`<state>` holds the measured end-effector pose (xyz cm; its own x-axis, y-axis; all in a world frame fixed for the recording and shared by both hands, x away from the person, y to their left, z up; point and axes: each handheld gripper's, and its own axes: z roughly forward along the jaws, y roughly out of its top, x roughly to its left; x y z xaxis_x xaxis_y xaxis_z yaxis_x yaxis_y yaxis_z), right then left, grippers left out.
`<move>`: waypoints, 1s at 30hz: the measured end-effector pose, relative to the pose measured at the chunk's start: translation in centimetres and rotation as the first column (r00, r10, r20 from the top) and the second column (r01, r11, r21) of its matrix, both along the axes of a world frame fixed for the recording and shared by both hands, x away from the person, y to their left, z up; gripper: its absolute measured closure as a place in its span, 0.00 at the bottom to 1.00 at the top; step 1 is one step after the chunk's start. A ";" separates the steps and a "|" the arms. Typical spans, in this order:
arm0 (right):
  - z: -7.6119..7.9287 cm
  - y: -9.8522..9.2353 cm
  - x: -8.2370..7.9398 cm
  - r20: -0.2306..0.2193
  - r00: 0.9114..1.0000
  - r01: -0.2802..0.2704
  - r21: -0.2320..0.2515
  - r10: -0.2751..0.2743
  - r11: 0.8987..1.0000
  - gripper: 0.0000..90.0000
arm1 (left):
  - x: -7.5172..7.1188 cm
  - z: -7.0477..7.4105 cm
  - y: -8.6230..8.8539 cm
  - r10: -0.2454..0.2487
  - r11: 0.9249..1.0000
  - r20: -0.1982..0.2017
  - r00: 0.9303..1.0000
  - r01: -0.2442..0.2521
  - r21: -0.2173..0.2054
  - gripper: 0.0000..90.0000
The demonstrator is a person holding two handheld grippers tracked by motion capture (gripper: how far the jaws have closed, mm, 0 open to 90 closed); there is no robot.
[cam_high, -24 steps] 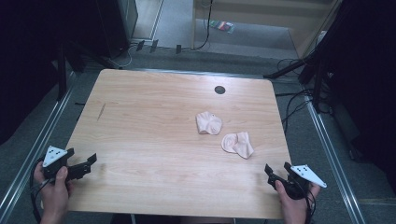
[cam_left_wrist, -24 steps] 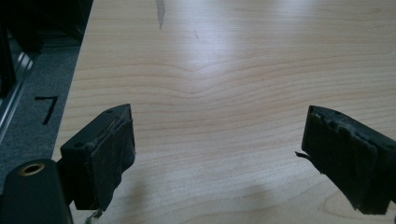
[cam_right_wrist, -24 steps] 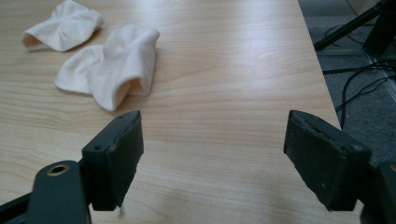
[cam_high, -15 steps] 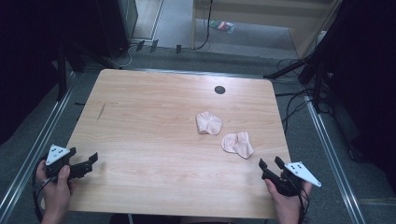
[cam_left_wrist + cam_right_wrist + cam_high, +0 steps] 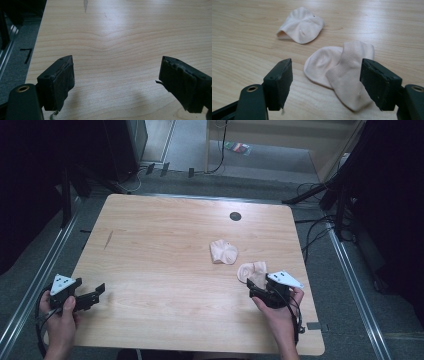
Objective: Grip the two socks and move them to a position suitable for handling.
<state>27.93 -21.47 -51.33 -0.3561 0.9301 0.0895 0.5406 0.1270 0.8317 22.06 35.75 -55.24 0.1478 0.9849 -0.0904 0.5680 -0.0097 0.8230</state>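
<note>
Two pale pink socks lie on the wooden table (image 5: 165, 250). The near sock (image 5: 251, 270) (image 5: 342, 72) is folded over itself and lies right in front of my right gripper (image 5: 254, 289) (image 5: 329, 82), whose jaws stand open on either side of it without touching. The far sock (image 5: 223, 251) (image 5: 301, 25) is crumpled, a little farther toward the table's middle. My left gripper (image 5: 96, 292) (image 5: 117, 82) is open at the front left corner, over bare wood with nothing between its jaws.
A small dark round hole (image 5: 235, 216) sits near the table's far edge. A faint dark streak (image 5: 108, 239) marks the wood at the left. Metal rails (image 5: 30, 285), cables and dark equipment surround the table on grey floor.
My right gripper has moved forward and left from the front right corner up to the near sock. The left gripper has barely shifted.
</note>
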 end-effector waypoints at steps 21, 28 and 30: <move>-3.0 0.8 4.7 -0.098 0.980 0.157 -0.136 -0.171 0.978 0.18 | 0.2 0.0 0.1 0.005 1.000 -0.017 1.000 -0.006 -0.006 0.15; -3.6 1.0 4.6 -0.095 0.982 0.147 -0.146 -0.162 0.978 0.18 | 0.2 0.0 0.1 0.010 1.000 -0.018 1.000 -0.010 -0.006 0.15; -3.7 1.1 4.5 -0.097 0.980 0.157 -0.141 -0.171 0.977 0.19 | 0.2 0.0 0.1 0.015 1.000 -0.020 1.000 -0.015 -0.006 0.15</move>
<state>32.46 -20.42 -54.99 -0.1926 0.9812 -0.0087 0.6487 0.1339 0.7491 22.24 35.84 -55.27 0.1307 0.9865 -0.0989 0.5846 0.0039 0.8113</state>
